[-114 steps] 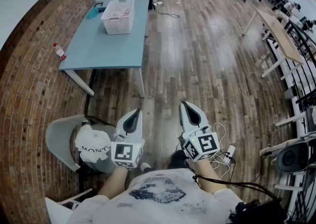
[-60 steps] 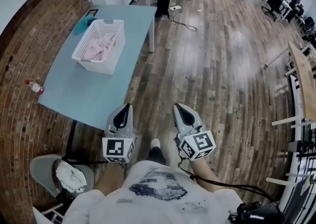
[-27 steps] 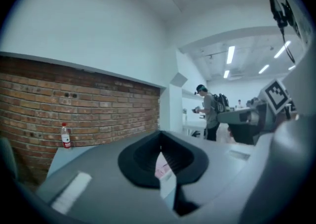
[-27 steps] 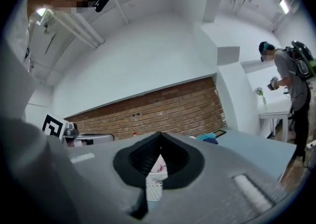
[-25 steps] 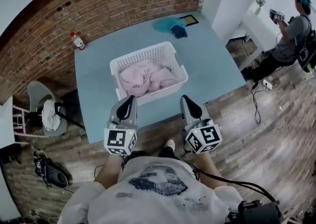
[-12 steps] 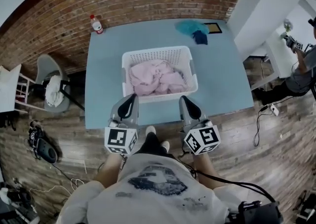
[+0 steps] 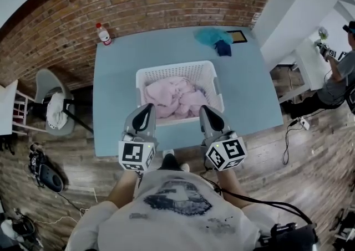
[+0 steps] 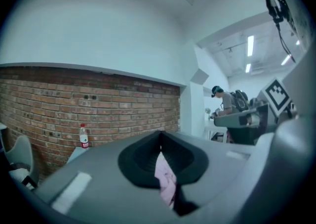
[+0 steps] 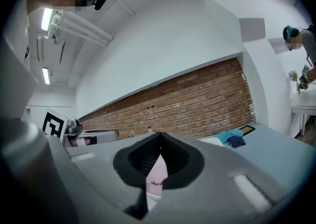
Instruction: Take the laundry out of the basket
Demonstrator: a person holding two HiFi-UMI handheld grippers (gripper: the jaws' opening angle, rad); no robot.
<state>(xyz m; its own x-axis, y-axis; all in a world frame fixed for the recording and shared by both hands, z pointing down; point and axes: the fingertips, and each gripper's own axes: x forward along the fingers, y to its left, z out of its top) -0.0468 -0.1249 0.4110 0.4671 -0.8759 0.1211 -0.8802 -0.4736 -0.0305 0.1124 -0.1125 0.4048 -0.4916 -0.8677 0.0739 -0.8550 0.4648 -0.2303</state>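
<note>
So the basket (image 7: 175,68) sits about mid-desk (image 7: 116,89), a bit toward the front edge, with the laundry (image 7: 172,97) piled inside it. Bottle (image 7: 103,34) is standing at the back left corner. A heap of cloths (image 7: 213,36) lies at the back right corner, with a flat frame (image 7: 239,36) just to its right. Off the desk's left edge there's a chair (image 7: 44,86). The left gripper (image 7: 147,107) and right gripper (image 7: 206,109) are over the basket's front wall, one near each front corner.

No legible text, bottle label (image 7: 103,36) perhaps printed, too small to read
</note>
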